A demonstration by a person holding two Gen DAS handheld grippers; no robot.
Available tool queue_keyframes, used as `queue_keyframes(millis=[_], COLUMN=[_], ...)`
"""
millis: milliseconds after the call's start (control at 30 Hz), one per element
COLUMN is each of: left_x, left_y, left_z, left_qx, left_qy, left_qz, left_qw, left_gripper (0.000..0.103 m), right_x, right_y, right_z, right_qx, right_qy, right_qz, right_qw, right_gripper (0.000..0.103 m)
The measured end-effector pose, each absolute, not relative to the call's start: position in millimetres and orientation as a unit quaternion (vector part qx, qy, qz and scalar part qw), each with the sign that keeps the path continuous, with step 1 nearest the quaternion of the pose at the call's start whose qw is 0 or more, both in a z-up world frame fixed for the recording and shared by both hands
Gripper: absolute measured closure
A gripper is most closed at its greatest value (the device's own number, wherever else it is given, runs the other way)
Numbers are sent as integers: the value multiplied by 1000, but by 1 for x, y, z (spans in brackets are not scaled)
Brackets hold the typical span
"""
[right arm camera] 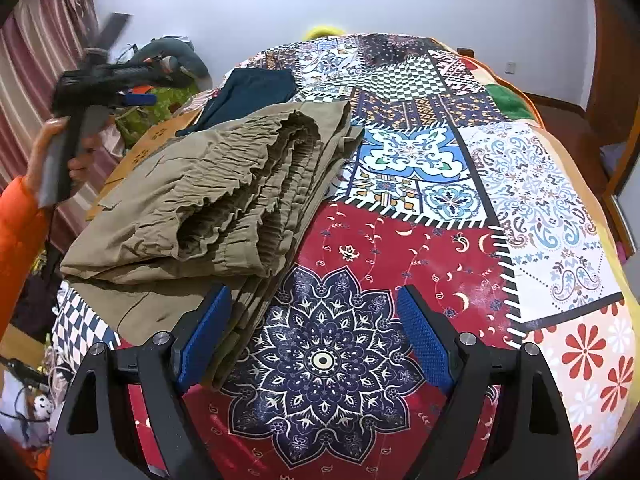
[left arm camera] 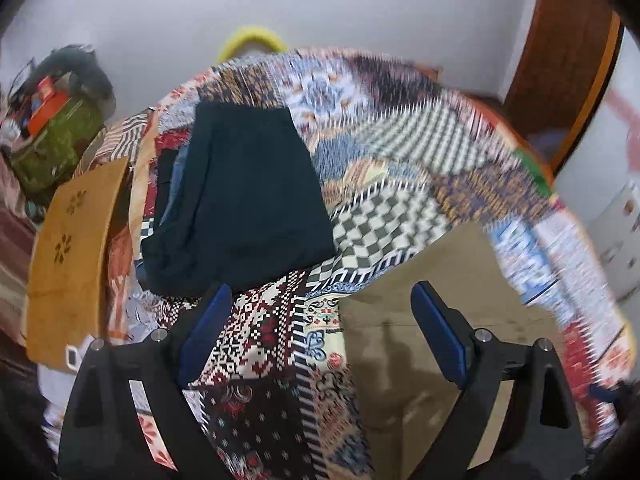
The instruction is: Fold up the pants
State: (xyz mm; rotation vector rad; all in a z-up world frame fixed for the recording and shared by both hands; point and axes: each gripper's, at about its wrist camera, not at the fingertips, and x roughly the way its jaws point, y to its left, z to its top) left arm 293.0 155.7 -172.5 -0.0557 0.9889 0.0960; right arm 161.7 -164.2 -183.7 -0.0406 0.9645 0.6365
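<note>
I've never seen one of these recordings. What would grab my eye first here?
The loud patchwork bedspread fills both views, all checks, flowers and a big navy mandala. On its left side lie folded khaki pants, ruffled waistband up, with a dark folded garment beyond them. Blue-padded grippers, right and left, stand open.

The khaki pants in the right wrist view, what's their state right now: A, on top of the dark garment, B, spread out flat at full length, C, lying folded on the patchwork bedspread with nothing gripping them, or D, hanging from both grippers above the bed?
C: the khaki pants lie in a folded stack on the patchwork bedspread, and the right hand-held gripper is open beside them.
</note>
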Motion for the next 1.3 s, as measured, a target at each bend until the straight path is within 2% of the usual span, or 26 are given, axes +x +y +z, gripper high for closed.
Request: queue_keyframes(millis=[233, 333, 367, 533, 867, 1067, 1300], left_x=[331, 326, 320, 290, 178, 131, 110], left_y=[132, 131, 133, 151, 199, 200, 169], left_z=[-242, -257, -257, -253, -242, -231, -221], left_qx=[22, 37, 43, 45, -32, -76, -78], left_qy=[566, 568, 558, 553, 554, 543, 528], left_qz=[42, 47, 57, 66, 88, 74, 43], left_qw=[823, 821, 826, 829, 827, 833, 845], left_gripper=[11, 6, 2, 2, 2, 2, 2], right_x=[158, 161, 161, 160, 154, 147, 148], right_y=[-168, -167, -167, -167, -150, -134, -127], right_z=[-180, -175, -173, -162, -155, -155, -159], right_qx=[-32, -46, -49, -53, -39, -39, -43], right_qy=[453, 452, 450, 436, 420, 414, 404], right_qz=[292, 290, 288, 286, 316, 338, 349], right_qw=[842, 843, 844, 852, 850, 844, 845], right_gripper=[21, 21, 21, 21, 21, 21, 21])
